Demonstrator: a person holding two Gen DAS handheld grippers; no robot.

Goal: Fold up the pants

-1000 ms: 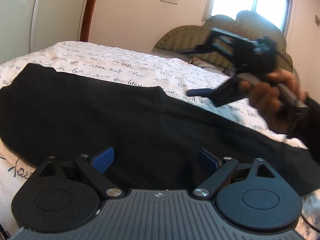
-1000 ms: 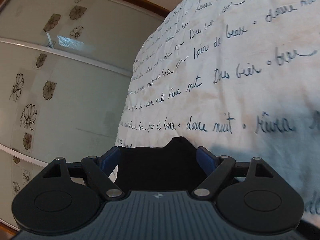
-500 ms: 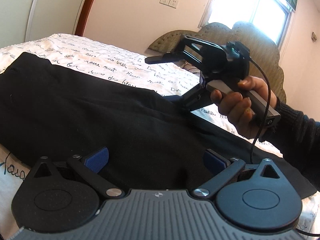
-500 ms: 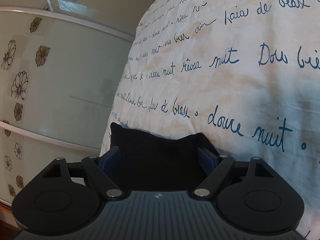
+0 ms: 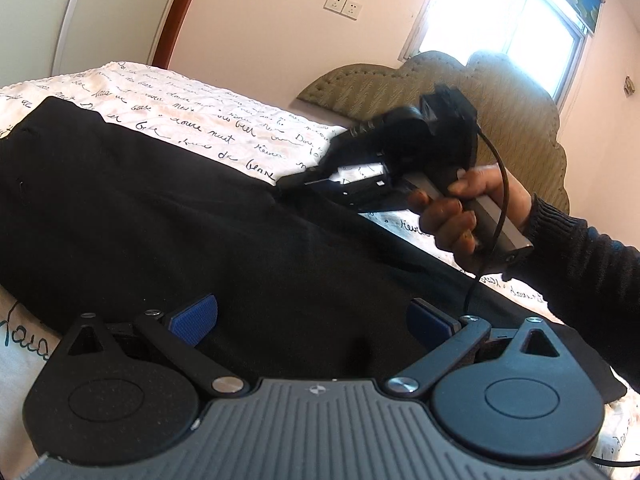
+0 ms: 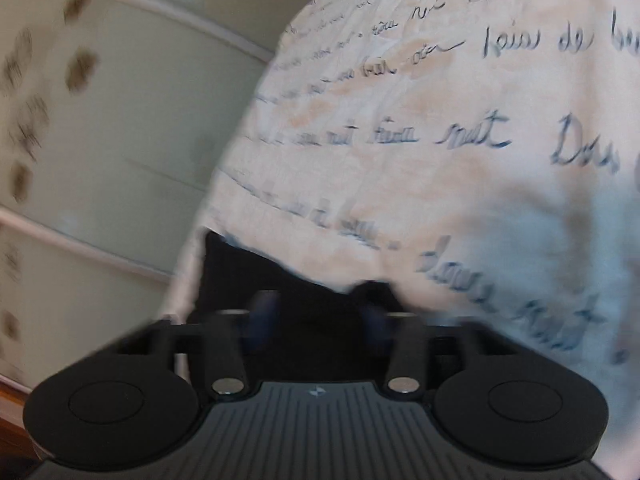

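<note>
Black pants [image 5: 168,216] lie spread across the bed. My left gripper [image 5: 312,320] is open, its blue pads [image 5: 196,318] wide apart just above the near part of the fabric. My right gripper [image 5: 304,178] shows in the left wrist view at the far edge of the pants, near the crotch. In the blurred right wrist view its fingers [image 6: 260,316] stand part closed around a black fold of the pants [image 6: 288,304]. I cannot tell whether they pinch it.
The bed has a white cover with blue handwriting [image 5: 208,120] and a padded olive headboard [image 5: 500,112]. A bright window [image 5: 500,12] is behind it. A wardrobe with flower-patterned doors [image 6: 100,140] stands beside the bed.
The right gripper has come down to the far edge of the pants and its fingers have narrowed on the fabric. The left gripper stays open over the pants.
</note>
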